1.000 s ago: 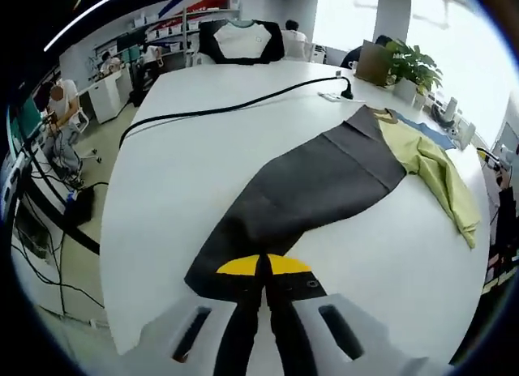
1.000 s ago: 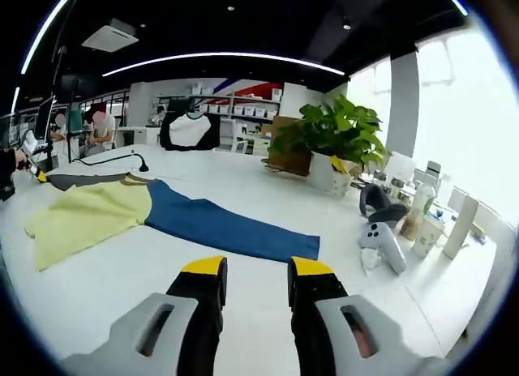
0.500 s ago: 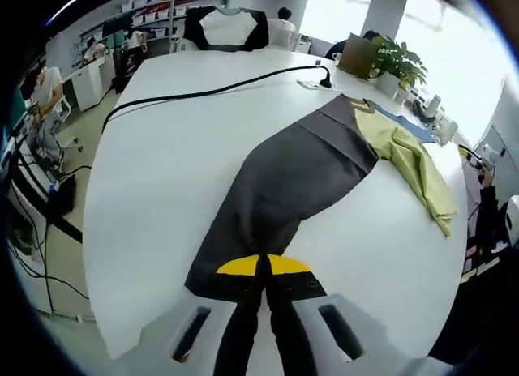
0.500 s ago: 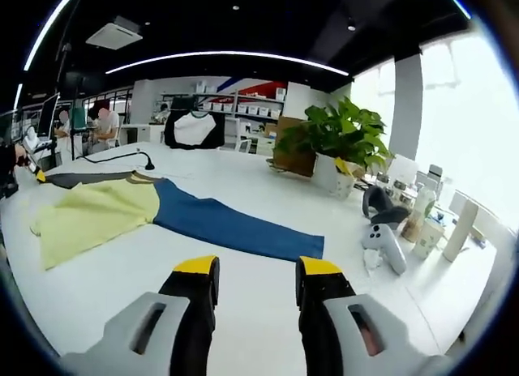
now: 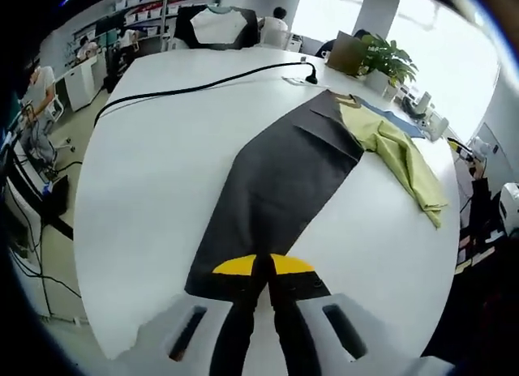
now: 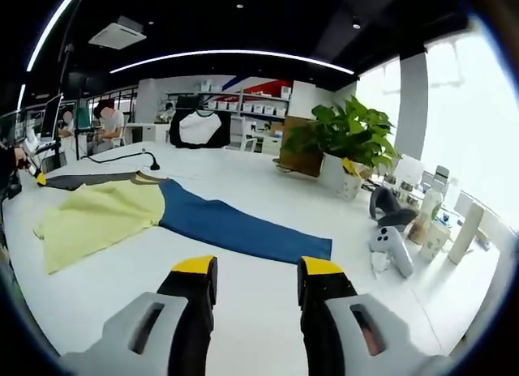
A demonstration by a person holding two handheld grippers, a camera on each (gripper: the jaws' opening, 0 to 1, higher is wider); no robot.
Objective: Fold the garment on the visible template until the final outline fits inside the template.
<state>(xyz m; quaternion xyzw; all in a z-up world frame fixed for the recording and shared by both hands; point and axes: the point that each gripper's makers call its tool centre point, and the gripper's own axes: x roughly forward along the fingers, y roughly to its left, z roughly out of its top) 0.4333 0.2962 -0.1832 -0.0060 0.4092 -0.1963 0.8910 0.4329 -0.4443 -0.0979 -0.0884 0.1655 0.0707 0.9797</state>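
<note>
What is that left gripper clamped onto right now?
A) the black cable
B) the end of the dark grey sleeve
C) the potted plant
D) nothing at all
B: in the left gripper view, the left gripper has its yellow-tipped jaws closed together on the near end of the dark grey sleeve, which stretches away across the white table.

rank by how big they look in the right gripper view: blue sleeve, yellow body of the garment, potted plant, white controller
1. Yellow body and blue sleeve: look alike, unranked.
2. Potted plant, though farther back.
3. White controller.
</note>
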